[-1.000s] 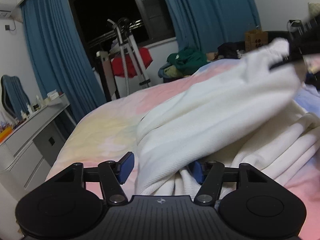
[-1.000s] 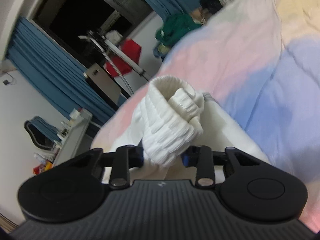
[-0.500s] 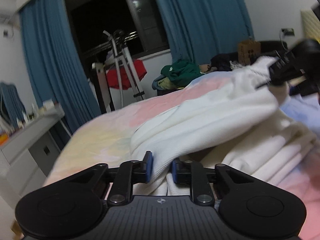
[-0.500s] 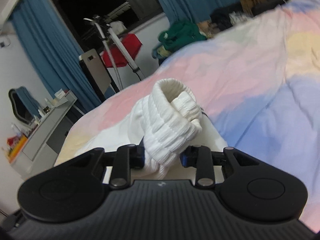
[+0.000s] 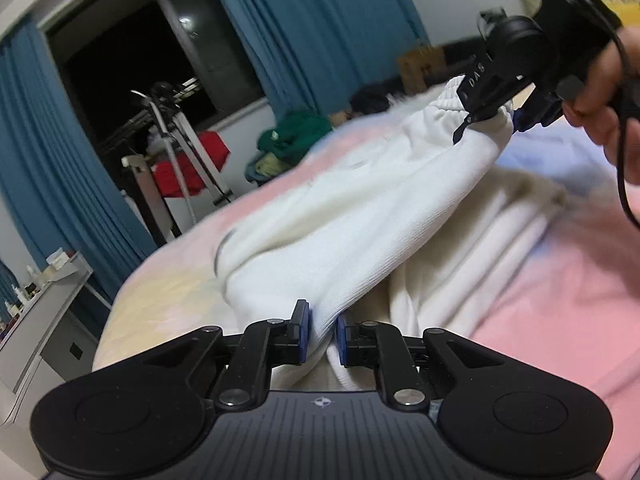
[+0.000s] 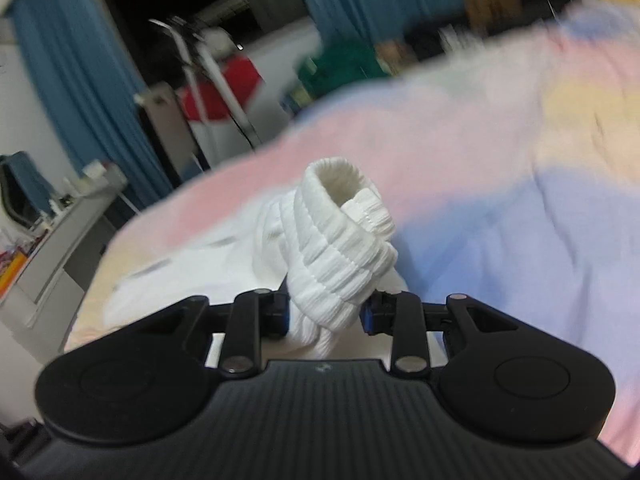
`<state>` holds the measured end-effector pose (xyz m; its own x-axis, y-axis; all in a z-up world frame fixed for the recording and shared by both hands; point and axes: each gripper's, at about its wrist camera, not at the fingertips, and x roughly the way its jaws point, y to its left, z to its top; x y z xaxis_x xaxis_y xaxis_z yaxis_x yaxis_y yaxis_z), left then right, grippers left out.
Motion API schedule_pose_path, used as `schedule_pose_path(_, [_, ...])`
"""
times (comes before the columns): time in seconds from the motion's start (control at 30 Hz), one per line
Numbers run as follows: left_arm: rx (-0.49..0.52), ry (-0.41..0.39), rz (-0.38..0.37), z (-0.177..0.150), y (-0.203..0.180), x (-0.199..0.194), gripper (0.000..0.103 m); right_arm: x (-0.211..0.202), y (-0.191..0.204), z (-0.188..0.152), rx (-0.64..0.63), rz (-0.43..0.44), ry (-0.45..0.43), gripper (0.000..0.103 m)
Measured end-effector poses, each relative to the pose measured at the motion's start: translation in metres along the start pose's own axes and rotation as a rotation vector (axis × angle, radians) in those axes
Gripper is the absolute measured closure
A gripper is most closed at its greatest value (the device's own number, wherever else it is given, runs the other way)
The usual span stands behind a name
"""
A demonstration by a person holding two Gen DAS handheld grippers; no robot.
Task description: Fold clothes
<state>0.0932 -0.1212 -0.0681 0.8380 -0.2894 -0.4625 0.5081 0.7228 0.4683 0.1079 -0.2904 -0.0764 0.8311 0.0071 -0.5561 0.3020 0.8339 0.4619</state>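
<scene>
A white garment [image 5: 360,216] lies on a pastel bed [image 5: 560,304]. Its sleeve stretches between my two grippers, lifted above the rest of the cloth. My left gripper [image 5: 322,334] is shut on the sleeve near its base. My right gripper [image 6: 326,312] is shut on the ribbed cuff [image 6: 340,232], which bunches up between its blue pads. In the left wrist view the right gripper [image 5: 500,108] shows at the upper right, held by a hand, with the cuff in it.
The bed's pink, yellow and blue cover [image 6: 500,184] spreads around the garment. A white dresser [image 5: 44,320] stands at the left. A rack with a red cloth [image 5: 180,160], a green clothes pile [image 5: 296,136] and blue curtains [image 5: 320,32] stand behind the bed.
My left gripper closed on the sleeve's base, having been open a second ago. Both grippers rose, pulling the sleeve taut above the bed. The right stayed shut on the cuff.
</scene>
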Motion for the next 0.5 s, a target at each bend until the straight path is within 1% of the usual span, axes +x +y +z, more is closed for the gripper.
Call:
schedule_pose_path(0.07, [-0.025, 0.002, -0.008, -0.001, 0.004, 0.000, 0.087, 0.003, -0.004, 0.002, 0.019, 0.010, 0.020, 0.068])
schedule_pose_path(0.13, [-0.064, 0.009, -0.021, -0.002, 0.009, 0.000, 0.087, 0.003, 0.000, 0.004, -0.026, 0.009, 0.039, 0.067])
schedule_pose_path(0.2, [-0.102, 0.018, -0.032, -0.002, 0.016, 0.001, 0.087, 0.003, 0.002, 0.003, -0.068, -0.003, 0.057, 0.061])
schedule_pose_path(0.23, [-0.118, 0.020, -0.036, -0.002, 0.019, 0.001, 0.087, 0.004, 0.001, 0.001, -0.076, -0.015, 0.060, 0.051])
schedule_pose_path(0.27, [-0.133, 0.022, -0.040, -0.001, 0.022, 0.002, 0.086, 0.007, 0.000, 0.000, -0.084, -0.036, 0.067, 0.037])
schedule_pose_path(0.33, [-0.163, 0.026, -0.050, -0.002, 0.026, 0.000, 0.086, 0.013, -0.005, -0.003, -0.087, -0.068, 0.085, 0.025])
schedule_pose_path(0.37, [-0.173, 0.028, -0.054, -0.001, 0.029, 0.001, 0.085, 0.016, -0.008, -0.004, -0.072, -0.068, 0.094, 0.022])
schedule_pose_path(0.4, [-0.182, 0.029, -0.056, -0.001, 0.030, 0.001, 0.085, 0.019, -0.012, -0.005, -0.045, -0.057, 0.104, 0.022])
schedule_pose_path(0.5, [-0.201, 0.031, -0.060, -0.001, 0.034, 0.000, 0.083, 0.033, -0.028, -0.006, 0.075, 0.002, 0.154, 0.018])
